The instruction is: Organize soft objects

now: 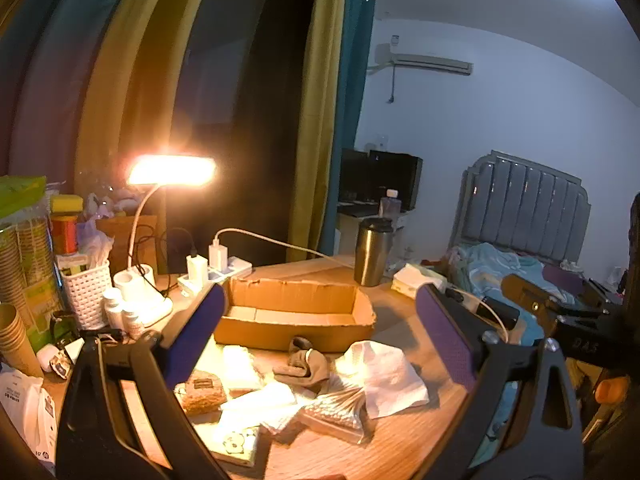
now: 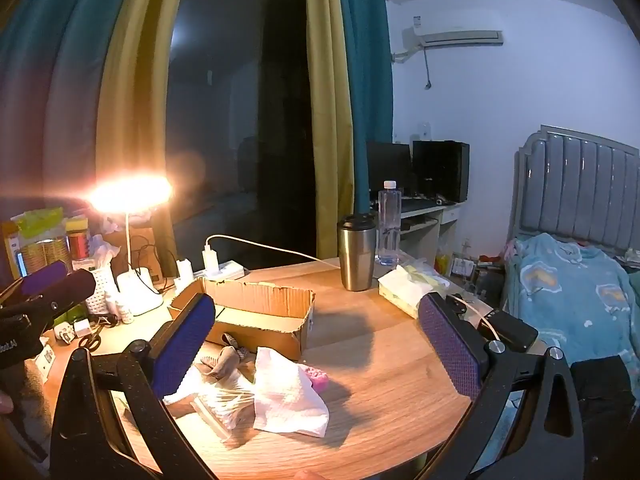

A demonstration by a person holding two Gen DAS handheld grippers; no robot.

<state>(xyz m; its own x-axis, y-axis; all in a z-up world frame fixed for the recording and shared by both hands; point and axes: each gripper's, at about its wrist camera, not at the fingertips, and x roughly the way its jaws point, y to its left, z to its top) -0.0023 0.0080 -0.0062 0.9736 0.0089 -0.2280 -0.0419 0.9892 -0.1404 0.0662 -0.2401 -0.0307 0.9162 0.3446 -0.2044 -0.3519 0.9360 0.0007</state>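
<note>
Both tools released, holding nothing: left gripper (image 1: 316, 328) and right gripper (image 2: 316, 340) hover over the soft pile, lower centre; sock (image 1: 306, 364), paper towel (image 2: 286, 400) and cotton swab bag (image 1: 340, 412) overlap in front of empty cardboard box (image 1: 294, 322); risk: a pinch drags neighbours, towel tears, bag slips; tumbler (image 2: 356, 252) could tip.

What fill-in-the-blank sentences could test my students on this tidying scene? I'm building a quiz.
1. The cardboard box on the table is ____ inside.
2. The desk lamp is switched ____.
3. The steel tumbler stands ____.
4. Both the left gripper and right gripper hold ____.

Missing words: empty; on; upright; nothing
</note>
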